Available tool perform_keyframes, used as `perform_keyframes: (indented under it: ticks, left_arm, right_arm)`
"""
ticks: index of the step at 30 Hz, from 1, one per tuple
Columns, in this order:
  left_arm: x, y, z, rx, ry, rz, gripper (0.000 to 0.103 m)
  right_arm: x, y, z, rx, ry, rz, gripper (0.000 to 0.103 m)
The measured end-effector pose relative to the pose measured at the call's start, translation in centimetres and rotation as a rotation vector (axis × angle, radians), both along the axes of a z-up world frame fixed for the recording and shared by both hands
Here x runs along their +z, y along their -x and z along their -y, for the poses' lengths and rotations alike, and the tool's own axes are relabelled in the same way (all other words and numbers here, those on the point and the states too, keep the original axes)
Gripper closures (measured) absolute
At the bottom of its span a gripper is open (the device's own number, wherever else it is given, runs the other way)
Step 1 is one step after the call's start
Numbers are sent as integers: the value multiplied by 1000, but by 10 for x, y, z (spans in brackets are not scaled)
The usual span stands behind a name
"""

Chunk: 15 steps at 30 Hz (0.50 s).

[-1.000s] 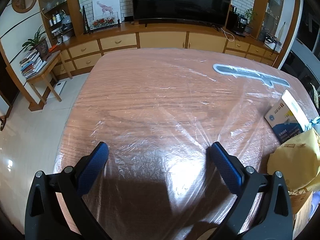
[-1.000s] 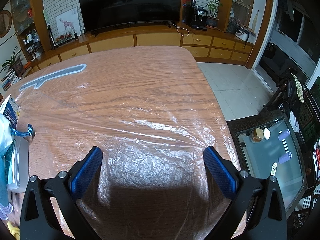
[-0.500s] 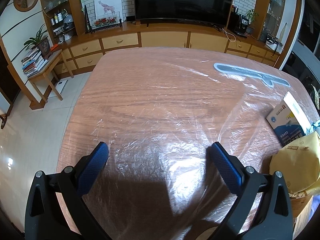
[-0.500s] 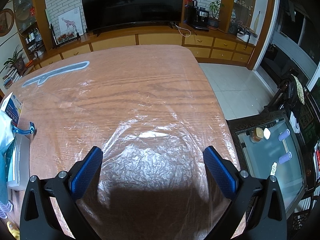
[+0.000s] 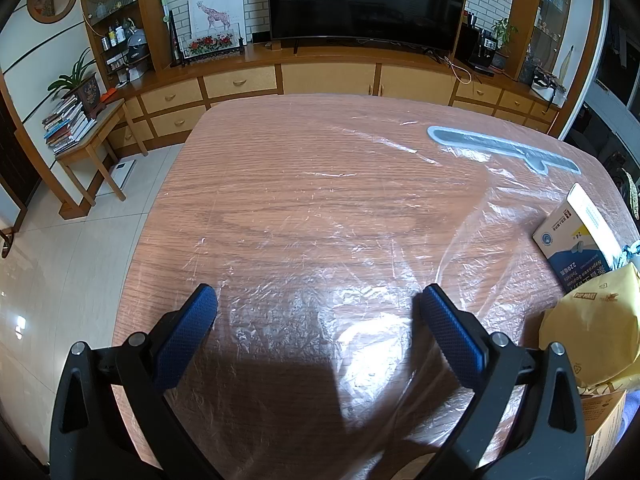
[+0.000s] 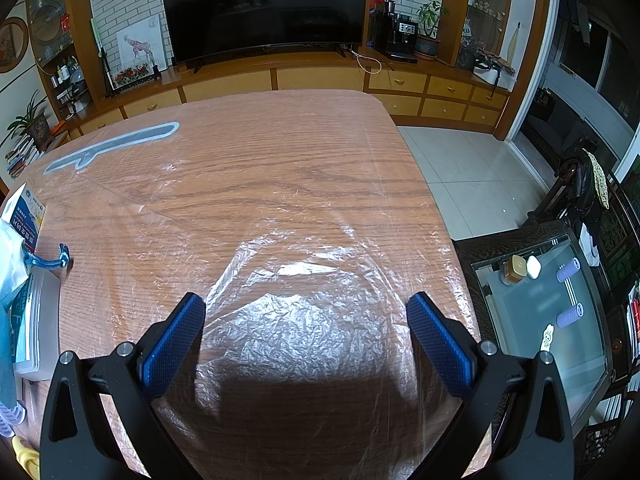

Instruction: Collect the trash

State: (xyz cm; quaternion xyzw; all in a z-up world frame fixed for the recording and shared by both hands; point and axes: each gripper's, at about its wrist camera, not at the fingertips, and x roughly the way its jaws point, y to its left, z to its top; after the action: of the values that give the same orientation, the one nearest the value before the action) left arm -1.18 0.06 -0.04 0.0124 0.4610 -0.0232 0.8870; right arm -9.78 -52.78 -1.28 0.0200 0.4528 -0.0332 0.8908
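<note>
1. Hovering over a wooden table (image 5: pixel 304 184) covered in crinkled clear plastic film (image 5: pixel 304 320), the left gripper (image 5: pixel 318 304) fills the bottom of the left wrist view, its two blue-padded fingers spread wide with nothing between them.
2. At the right edge of that view lies the trash: a blue-and-white medicine box (image 5: pixel 576 236), and just below it a crumpled yellow paper bag (image 5: pixel 596 332) that overlaps the box's lower corner.
3. A long grey strip (image 5: pixel 500 148) lies flat in the upper right of the tabletop.
4. In the right wrist view, the right gripper (image 6: pixel 306 312) sits at the bottom of the frame, equally wide open and empty, above the shiny film.
5. The same medicine box (image 6: pixel 24 208) shows at the left edge, with a blue cord (image 6: pixel 48 262) and a clear plastic case (image 6: pixel 38 320) below it.
6. A dark television (image 6: pixel 264 4) stands on wooden cabinets (image 6: pixel 320 76) at the top.
</note>
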Motion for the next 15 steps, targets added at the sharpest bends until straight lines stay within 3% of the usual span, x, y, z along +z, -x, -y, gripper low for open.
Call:
perform_keyframes:
  ticks: [15]
  left_arm:
    - [0, 0, 0, 0, 0, 0, 1]
  right_arm:
    - [-1, 0, 2, -1, -2, 0, 4]
